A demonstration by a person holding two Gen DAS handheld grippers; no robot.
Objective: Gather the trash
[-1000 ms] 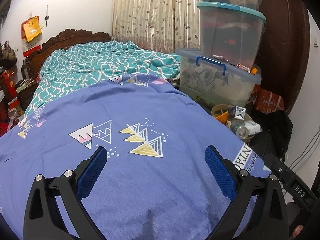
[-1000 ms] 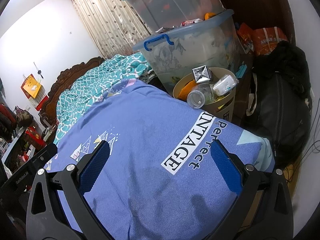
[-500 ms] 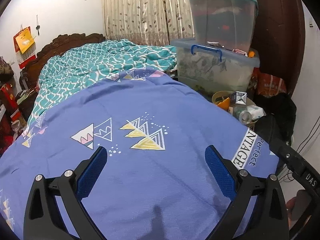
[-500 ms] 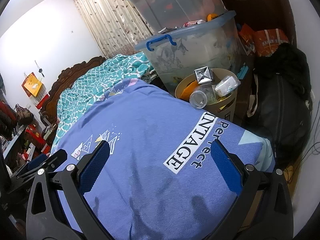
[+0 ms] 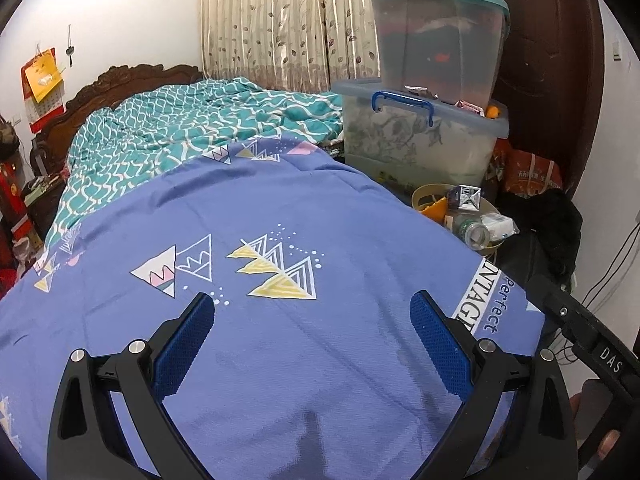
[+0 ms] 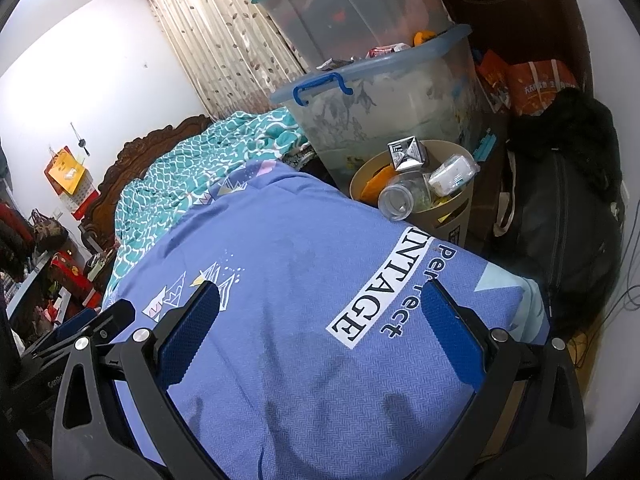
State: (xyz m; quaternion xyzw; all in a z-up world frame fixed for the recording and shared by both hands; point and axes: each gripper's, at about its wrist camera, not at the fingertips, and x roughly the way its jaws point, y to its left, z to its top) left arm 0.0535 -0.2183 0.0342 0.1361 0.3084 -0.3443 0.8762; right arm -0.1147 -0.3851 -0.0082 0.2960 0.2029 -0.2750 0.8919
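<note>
While both claws hang spread and empty above the blue patterned bedsheet (image 6: 304, 280), the left gripper (image 5: 312, 344) and right gripper (image 6: 320, 332) carry nothing. Trash sits heaped in the round tan wastebasket (image 6: 452, 216) just past the bed's corner: a clear plastic bottle (image 6: 396, 198), a silver carton (image 6: 406, 154). Seemingly, collection is nearly finished, since the sheet looks bare.

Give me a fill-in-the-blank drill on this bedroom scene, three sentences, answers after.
1. The clear bottle lies in the tan ____ beside the bed.
2. The left gripper and right gripper both have their jaws ____.
3. The storage bin has a handle coloured ____.

Missing words: wastebasket; open; blue
</note>
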